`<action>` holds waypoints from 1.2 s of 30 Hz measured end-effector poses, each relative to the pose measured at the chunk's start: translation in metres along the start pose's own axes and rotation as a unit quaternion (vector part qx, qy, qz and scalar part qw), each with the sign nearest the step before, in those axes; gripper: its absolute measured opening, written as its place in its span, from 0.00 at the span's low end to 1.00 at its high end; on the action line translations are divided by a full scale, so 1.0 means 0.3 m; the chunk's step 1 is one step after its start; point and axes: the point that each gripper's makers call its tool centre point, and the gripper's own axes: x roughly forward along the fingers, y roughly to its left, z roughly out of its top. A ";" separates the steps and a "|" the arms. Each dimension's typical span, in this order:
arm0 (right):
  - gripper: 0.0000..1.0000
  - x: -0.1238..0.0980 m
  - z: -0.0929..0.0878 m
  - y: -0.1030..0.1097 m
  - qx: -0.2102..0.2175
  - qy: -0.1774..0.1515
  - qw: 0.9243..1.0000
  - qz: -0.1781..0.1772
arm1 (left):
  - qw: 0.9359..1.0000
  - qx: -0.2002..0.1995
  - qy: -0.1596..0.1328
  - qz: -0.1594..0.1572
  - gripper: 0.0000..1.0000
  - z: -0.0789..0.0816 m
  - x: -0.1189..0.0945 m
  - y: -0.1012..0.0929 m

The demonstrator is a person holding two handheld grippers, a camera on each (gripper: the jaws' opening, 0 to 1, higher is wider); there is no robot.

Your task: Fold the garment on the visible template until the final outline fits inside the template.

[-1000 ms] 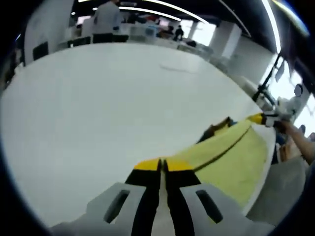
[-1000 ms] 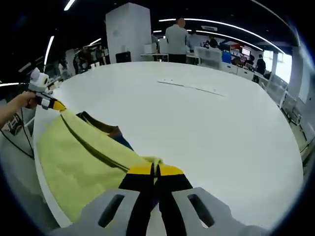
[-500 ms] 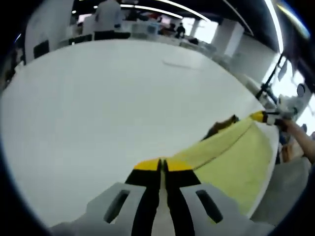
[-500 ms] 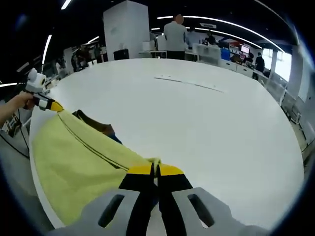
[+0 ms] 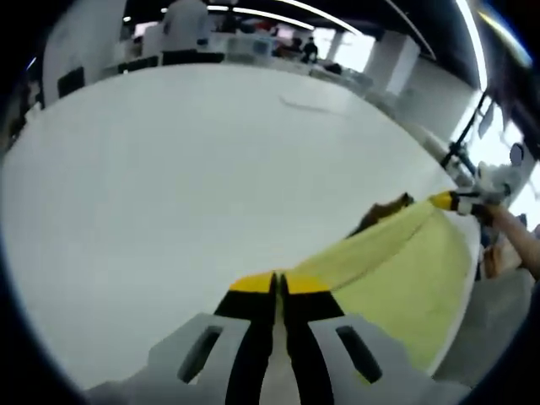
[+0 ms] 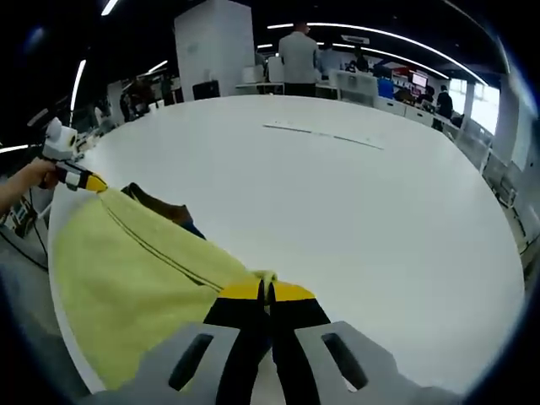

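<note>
Both claws clamped tight on yellow garment [image 6: 135, 278] | left gripper [image 5: 278, 283] pinching one corner | right gripper [image 6: 266, 291] pinching opposite corner | cloth stretched between, over white table [image 6: 354, 219] near edge

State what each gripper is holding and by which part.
Both hold the yellow garment. The right gripper is shut on one end of its upper edge; the left gripper is shut on the other end, with the cloth stretched between them.

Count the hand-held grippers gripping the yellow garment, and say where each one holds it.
2: the left hand-held gripper and the right hand-held gripper each pinch one end of the yellow garment's stretched edge.
</note>
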 end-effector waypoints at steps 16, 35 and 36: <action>0.03 0.015 -0.012 -0.001 0.012 0.002 1.000 0.004 | 1.000 0.006 0.000 0.001 0.00 -0.001 0.020 0.022; 0.05 -0.027 0.016 -0.034 0.043 -0.027 0.999 -0.014 | 0.999 0.049 -0.013 0.020 0.11 0.052 -0.020 0.006; 0.04 -0.034 0.021 -0.035 0.041 -0.030 0.999 -0.017 | 0.998 0.051 -0.014 0.020 0.11 0.058 -0.022 0.003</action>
